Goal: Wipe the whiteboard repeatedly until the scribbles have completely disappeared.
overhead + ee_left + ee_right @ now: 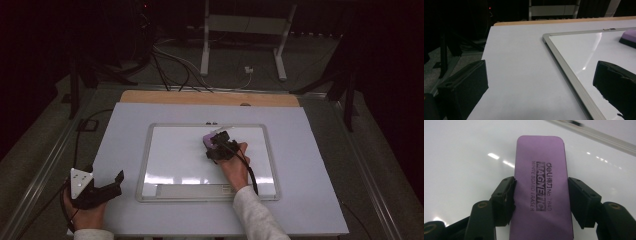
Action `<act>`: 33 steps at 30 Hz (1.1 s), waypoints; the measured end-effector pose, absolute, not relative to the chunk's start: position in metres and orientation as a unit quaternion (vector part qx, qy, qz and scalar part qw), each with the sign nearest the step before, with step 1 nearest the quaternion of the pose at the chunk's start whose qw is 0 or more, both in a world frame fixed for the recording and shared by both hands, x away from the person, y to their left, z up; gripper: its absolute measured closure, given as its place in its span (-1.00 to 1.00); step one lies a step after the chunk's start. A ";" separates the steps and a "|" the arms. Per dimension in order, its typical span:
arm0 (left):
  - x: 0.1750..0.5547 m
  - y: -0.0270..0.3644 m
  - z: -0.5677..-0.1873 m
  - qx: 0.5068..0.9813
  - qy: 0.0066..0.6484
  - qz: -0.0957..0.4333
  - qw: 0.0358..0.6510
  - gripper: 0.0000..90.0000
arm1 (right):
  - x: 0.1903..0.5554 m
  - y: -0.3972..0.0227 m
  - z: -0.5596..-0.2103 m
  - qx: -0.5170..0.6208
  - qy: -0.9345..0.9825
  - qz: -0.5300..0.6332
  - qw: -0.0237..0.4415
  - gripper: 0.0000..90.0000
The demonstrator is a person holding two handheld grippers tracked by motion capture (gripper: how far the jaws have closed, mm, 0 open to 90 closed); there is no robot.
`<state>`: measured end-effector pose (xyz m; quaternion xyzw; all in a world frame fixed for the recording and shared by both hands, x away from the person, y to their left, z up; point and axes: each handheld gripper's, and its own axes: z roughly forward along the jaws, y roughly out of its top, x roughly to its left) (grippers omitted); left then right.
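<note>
The right tool (541, 195) squeezes the long sides of the soft, light purple foam eraser (541, 187), flat near the top of the shiny silver-framed whiteboard (145, 150). The left tool (536, 87), beside the whiteboard, gapes empty.

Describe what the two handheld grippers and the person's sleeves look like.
Both are black two-jaw tools. The left gripper carries a grey three-cornered plate with small dots on top and has blocky black jaws. The right gripper has black jaw pads on arms with round brass-coloured pivots, and a black cable trails back along the hand. Both sleeves are light grey-white.
</note>
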<state>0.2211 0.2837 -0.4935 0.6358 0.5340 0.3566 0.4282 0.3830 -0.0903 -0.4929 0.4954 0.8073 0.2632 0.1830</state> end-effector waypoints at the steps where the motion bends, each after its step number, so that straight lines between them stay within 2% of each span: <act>1: 0.221 0.284 -0.493 0.636 0.534 0.357 0.428 -0.99 | 0.384 -0.095 -0.493 0.505 0.801 0.262 0.185 -0.08; 9: 0.221 0.283 -0.493 0.637 0.534 0.358 0.427 -0.99 | 0.382 -0.124 -0.493 0.549 0.770 0.255 0.200 -0.08; 17: 0.221 0.283 -0.493 0.639 0.532 0.358 0.426 -0.99 | 0.365 -0.155 -0.492 0.564 0.761 0.249 0.202 -0.08; 33: 0.221 0.283 -0.494 0.638 0.536 0.357 0.423 -0.99 | 0.347 -0.177 -0.491 0.557 0.766 0.252 0.198 -0.09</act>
